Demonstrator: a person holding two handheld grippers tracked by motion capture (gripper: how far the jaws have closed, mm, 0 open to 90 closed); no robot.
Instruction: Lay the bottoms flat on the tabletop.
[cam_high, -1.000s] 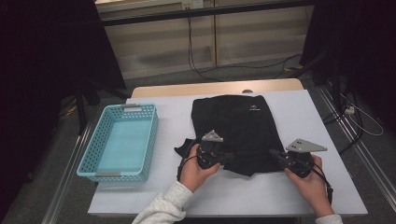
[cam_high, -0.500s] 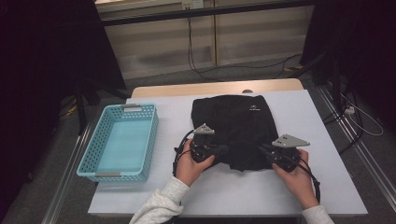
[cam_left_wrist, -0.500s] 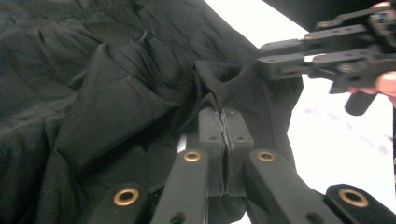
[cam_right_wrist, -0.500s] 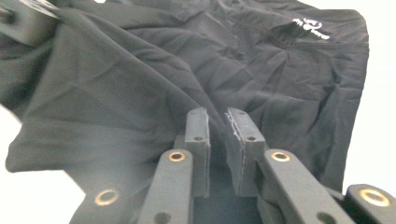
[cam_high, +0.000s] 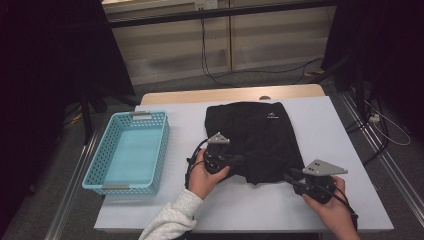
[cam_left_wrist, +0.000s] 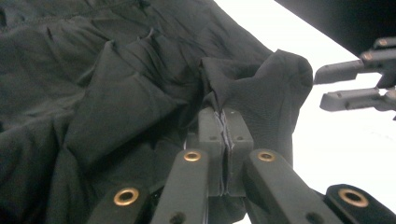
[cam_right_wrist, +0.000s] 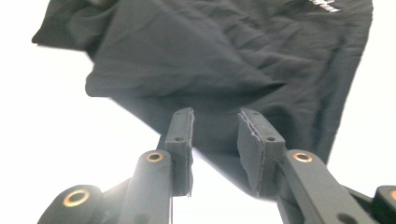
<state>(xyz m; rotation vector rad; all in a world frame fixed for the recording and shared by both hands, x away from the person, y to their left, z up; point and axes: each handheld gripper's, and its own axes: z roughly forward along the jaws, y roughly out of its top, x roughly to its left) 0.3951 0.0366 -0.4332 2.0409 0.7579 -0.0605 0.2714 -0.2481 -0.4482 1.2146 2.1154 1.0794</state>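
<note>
Black folded cloth, a soft garment (cam_high: 257, 137) lying mid-counter, is what we work on: our left gripper (cam_left_wrist: 223, 135) pinches its near hem with fingers pressed together, likely to hold the fold. Our right gripper (cam_right_wrist: 215, 135) has just been opening, fingers spread off the near corner with nothing between them. Farther left, well apart, sits a turquoise perforated plastic basket (cam_high: 100, 167); nothing blocks the way.
</note>
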